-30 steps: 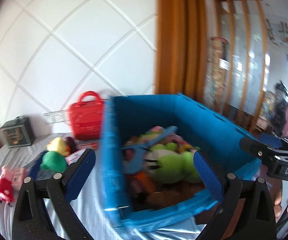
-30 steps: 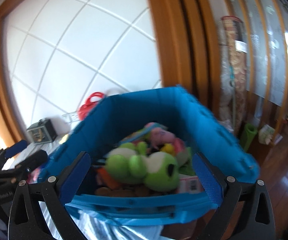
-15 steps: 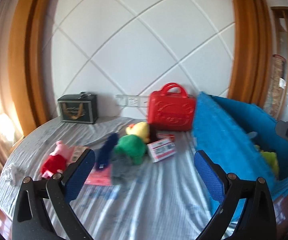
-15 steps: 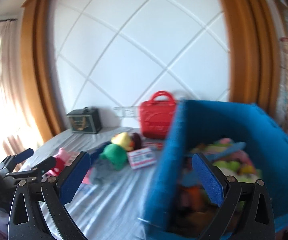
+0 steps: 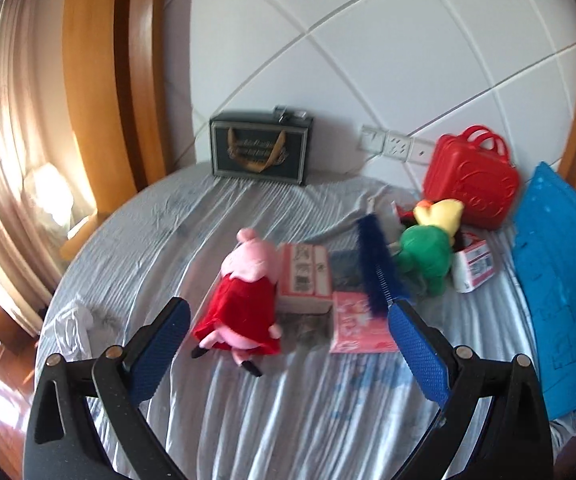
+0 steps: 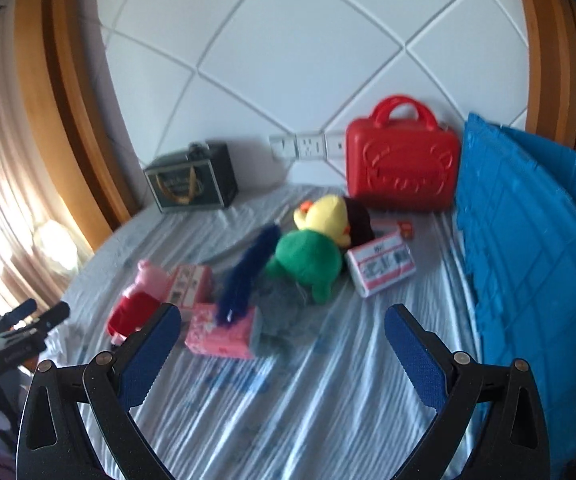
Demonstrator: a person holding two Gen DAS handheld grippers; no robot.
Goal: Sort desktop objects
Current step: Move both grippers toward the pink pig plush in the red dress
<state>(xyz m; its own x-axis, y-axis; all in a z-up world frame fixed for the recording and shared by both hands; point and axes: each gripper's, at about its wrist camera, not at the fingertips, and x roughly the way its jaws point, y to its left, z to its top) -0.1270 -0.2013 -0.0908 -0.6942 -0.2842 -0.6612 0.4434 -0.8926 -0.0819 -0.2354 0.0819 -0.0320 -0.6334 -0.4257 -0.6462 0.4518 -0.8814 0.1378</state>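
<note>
home: curtains [image 5: 3, 128], plush toys [image 5: 243, 300].

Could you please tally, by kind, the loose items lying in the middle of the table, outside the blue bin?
Plush toys: 3 – pink pig in red dress, green plush, yellow duck.
Small boxes: 3 – pink-and-white box beside the pig, flat pink box, white-and-pink box.
Fuzzy dark-blue strip: 1.
Total: 7.

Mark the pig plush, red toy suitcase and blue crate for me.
pig plush [image 5: 243, 304], left wrist view, on its red dress.
red toy suitcase [image 6: 402, 176], right wrist view, on the embossed front panel.
blue crate [image 6: 528, 260], right wrist view, on its outer side wall.
</note>
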